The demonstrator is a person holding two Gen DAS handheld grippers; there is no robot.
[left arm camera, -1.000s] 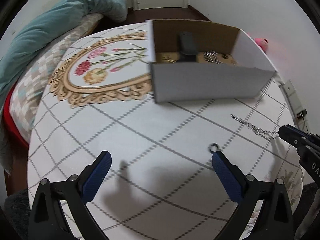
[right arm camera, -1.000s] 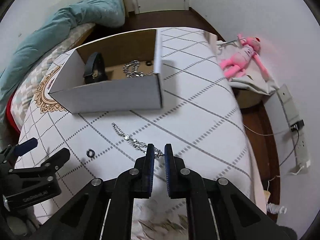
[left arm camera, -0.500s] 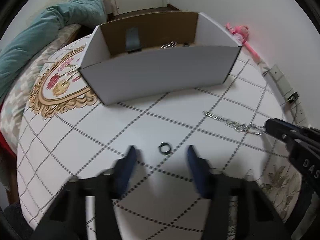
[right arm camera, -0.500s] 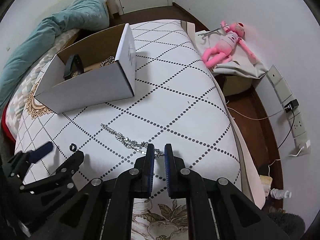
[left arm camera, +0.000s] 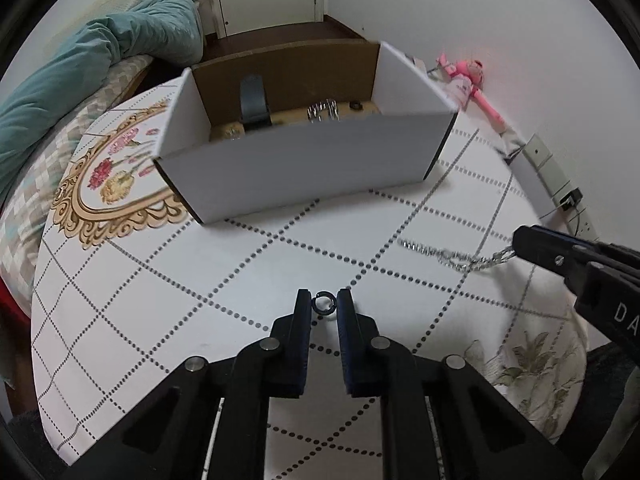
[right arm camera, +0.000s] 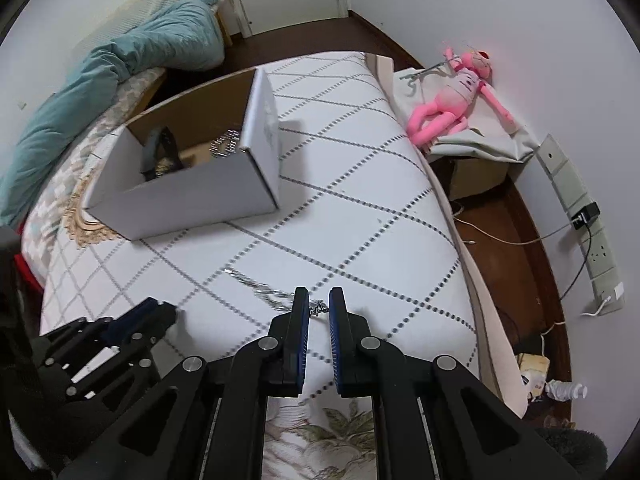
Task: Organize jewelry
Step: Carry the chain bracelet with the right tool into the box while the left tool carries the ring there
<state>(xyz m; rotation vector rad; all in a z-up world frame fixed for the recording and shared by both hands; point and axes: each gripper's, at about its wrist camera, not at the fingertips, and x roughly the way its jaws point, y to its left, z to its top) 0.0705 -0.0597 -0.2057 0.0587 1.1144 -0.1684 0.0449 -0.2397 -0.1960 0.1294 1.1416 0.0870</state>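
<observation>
Since 0.5 s ago: left gripper (left arm camera: 324,304) has narrowed from a wide spread to a close bracket around the ring (left arm camera: 323,303); box (left arm camera: 304,160) sits larger and more centred in the left view. Right gripper (right arm camera: 319,309) pinches the same end of the chain (right arm camera: 256,286) as before.

Left gripper: blue pads on either side of the ring, tips nearly touching it; cannot tell if contact is made, so whether it grips or merely brackets the ring is unclear. Ring is small, dark, lying flat on the table (left arm camera: 160,280), well short of the box.

Right gripper: fingers pressed close together on the chain's near end. Rest of chain trails left and away across the checked tablecloth, toward the box but apart from it. In the left view the chain (left arm camera: 452,254) runs from the right gripper's tip (left arm camera: 520,240) leftward.

Box: white outside, brown inside, open top, on the table beyond both grippers. Inside: a dark strap (left arm camera: 253,100) leaning on the back wall, a silver bracelet (left arm camera: 323,111) on the floor, a small dark piece (left arm camera: 355,105) beside it.

Pink toy (right arm camera: 452,92) lies on cloth past the table's right edge
</observation>
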